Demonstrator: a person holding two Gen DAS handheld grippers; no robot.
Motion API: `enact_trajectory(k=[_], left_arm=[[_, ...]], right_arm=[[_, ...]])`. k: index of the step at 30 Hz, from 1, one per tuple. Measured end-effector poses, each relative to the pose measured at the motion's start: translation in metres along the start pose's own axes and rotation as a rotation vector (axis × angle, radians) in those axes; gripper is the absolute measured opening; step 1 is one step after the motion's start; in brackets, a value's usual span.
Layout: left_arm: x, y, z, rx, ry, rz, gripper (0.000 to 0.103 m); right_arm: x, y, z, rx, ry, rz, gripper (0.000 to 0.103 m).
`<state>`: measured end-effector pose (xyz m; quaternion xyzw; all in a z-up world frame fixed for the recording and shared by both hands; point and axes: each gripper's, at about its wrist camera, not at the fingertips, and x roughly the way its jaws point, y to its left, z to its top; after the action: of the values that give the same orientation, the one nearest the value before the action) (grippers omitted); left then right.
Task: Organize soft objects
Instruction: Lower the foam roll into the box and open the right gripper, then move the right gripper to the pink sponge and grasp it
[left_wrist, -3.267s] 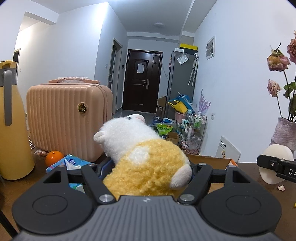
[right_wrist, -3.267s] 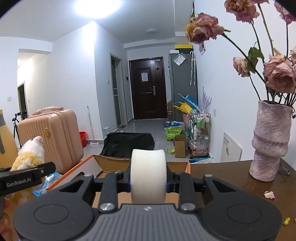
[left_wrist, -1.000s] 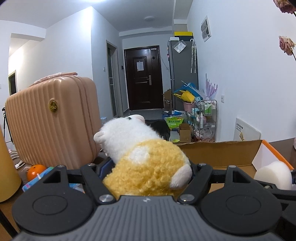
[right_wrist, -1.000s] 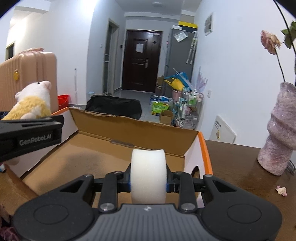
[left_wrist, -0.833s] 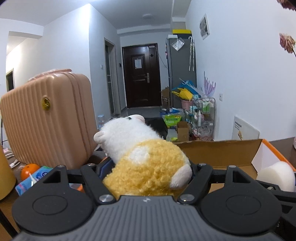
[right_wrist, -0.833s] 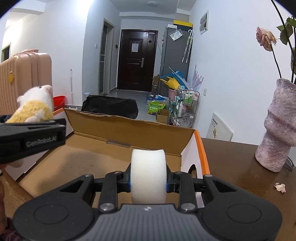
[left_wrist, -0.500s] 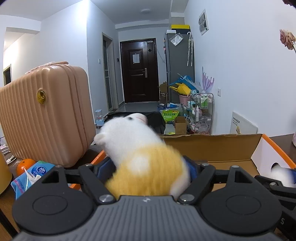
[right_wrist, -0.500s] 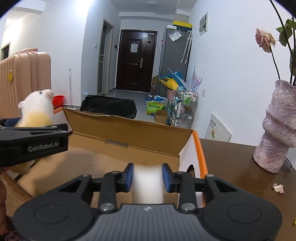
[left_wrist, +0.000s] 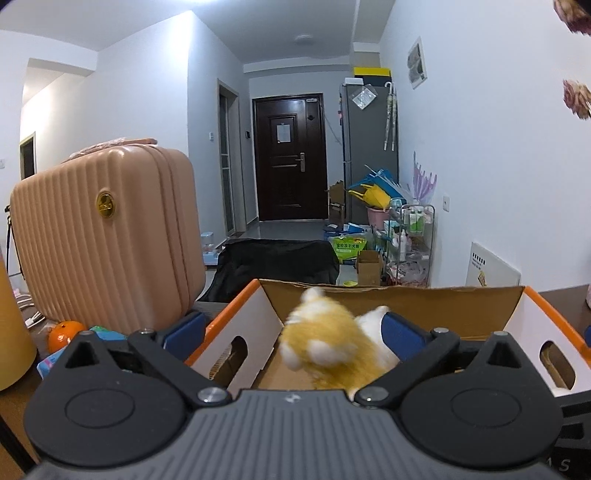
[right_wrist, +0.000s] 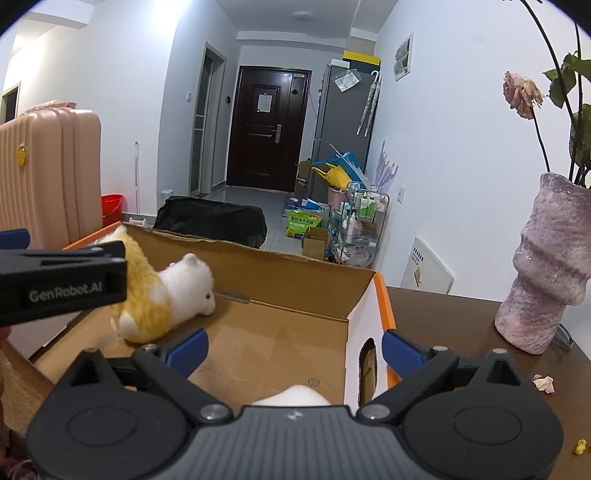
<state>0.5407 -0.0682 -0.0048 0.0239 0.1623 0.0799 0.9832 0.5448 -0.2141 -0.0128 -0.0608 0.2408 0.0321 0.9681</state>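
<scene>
An open cardboard box (right_wrist: 364, 295) with orange edges stands on the brown table; it also shows in the left wrist view (left_wrist: 255, 314). My left gripper (left_wrist: 291, 328) is open above the box, and the yellow-and-white plush toy (left_wrist: 328, 350) is blurred, falling between its fingers. In the right wrist view the plush toy (right_wrist: 166, 295) is inside the box at the left, head to the right. My right gripper (right_wrist: 293, 349) is open over the box, and the white foam sponge (right_wrist: 291, 397) shows just below it, mostly hidden by the gripper body.
A pink suitcase (left_wrist: 107, 236) stands left of the box, with an orange (left_wrist: 64, 330) and a tissue pack beside it. A purple vase (right_wrist: 543, 266) with dried roses stands on the table at the right. Petals (right_wrist: 543, 382) lie near it.
Both grippers moved over the box and opened. The plush toy dropped out of the left gripper into the box. The sponge dropped out of the right gripper.
</scene>
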Motion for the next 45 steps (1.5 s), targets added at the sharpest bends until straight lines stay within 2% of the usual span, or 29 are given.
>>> enact_trajectory(k=[9, 21, 32, 45], left_arm=[[-0.019, 0.014, 0.011, -0.064, -0.029, -0.016, 0.103], [-0.051, 0.033, 0.016, -0.092, -0.056, -0.027, 0.103], [-0.072, 0.051, 0.004, -0.086, -0.059, -0.007, 0.103], [-0.118, 0.064, -0.016, -0.045, -0.082, -0.003, 0.103]], right_arm=[[-0.027, -0.016, 0.009, 0.047, -0.069, 0.023, 0.103], [-0.068, -0.04, 0.008, 0.096, -0.13, 0.048, 0.103], [-0.109, -0.052, -0.01, 0.116, -0.167, 0.032, 0.103], [-0.154, -0.053, -0.047, 0.136, -0.189, 0.02, 0.103]])
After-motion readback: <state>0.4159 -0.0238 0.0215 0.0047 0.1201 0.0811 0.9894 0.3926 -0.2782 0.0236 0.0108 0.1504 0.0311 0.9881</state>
